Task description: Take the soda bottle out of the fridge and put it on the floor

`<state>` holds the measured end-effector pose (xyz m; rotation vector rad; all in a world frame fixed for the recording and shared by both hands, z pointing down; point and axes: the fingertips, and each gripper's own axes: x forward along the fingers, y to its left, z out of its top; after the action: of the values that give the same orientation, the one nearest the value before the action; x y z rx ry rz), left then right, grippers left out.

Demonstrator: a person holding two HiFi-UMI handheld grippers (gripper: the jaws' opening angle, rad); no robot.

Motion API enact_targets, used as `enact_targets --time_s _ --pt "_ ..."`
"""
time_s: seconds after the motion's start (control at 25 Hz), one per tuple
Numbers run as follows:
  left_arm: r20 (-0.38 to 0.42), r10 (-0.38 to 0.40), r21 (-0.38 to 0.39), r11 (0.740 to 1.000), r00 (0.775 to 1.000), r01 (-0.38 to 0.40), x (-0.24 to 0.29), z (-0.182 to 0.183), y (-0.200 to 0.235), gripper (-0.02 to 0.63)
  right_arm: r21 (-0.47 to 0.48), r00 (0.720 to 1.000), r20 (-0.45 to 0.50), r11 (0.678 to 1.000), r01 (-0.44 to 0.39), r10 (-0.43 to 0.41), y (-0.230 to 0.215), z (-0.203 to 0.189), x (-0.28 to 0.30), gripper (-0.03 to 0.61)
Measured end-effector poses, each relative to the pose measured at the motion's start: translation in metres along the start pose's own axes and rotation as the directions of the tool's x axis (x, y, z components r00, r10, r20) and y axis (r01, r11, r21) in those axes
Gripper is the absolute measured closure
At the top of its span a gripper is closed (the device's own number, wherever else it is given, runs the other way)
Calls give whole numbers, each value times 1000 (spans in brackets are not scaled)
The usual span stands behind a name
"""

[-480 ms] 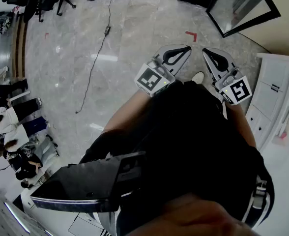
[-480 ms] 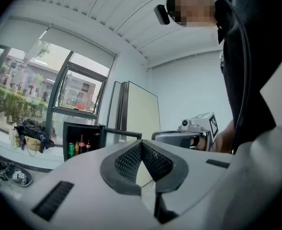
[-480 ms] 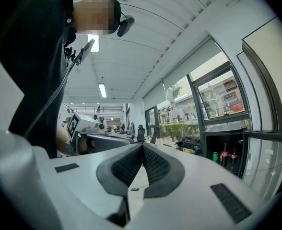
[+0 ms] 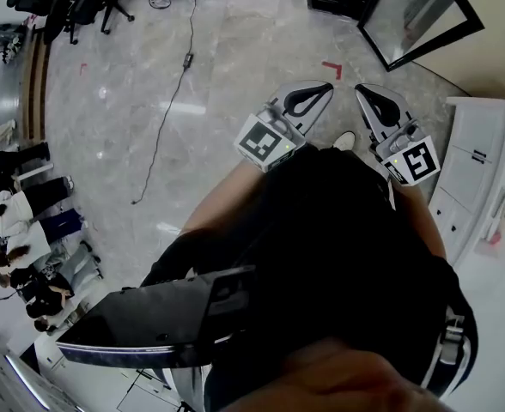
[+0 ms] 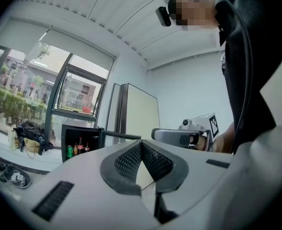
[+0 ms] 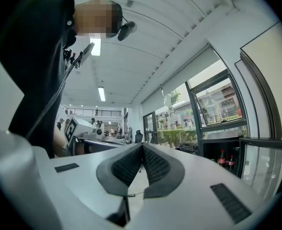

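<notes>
A small black fridge (image 5: 81,146) stands open by the windows, across the room from me. Inside it are dark soda bottles (image 5: 80,145) and a green can (image 5: 69,151). The right gripper view also shows the fridge (image 6: 223,153) with red-capped bottles (image 6: 222,158) in it. My left gripper (image 4: 319,87) and right gripper (image 4: 366,90) are held side by side in front of the person's dark torso. Both are shut, tips touching, with nothing between them. In each gripper view I see the jaws of that gripper (image 5: 141,143) (image 6: 142,145) closed and empty.
The fridge's glass door (image 4: 424,11) swings open at the head view's top right. A white cabinet (image 4: 484,170) stands at the right. A black cable (image 4: 171,101) runs over the marble floor, with office chairs (image 4: 81,3) at the far left. A red corner mark (image 4: 333,65) lies ahead.
The head view has shifted very slightly. Both grippers stay shut and in the same place before the person's body.
</notes>
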<state>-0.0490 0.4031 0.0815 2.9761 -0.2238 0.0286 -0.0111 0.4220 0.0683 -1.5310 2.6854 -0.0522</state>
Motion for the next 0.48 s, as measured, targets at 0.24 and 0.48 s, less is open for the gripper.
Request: enact_targets --time_s 0.24,0.48 --pt "-3 -16 31 999 1000 16 13 2 -11 615 48 994 28 993 -106 105 2 4 -10 566" --pt "-10 -9 46 999 1000 9 34 -1 -22 615 13 992 5 992 -125 125 -9 3 -23 568"
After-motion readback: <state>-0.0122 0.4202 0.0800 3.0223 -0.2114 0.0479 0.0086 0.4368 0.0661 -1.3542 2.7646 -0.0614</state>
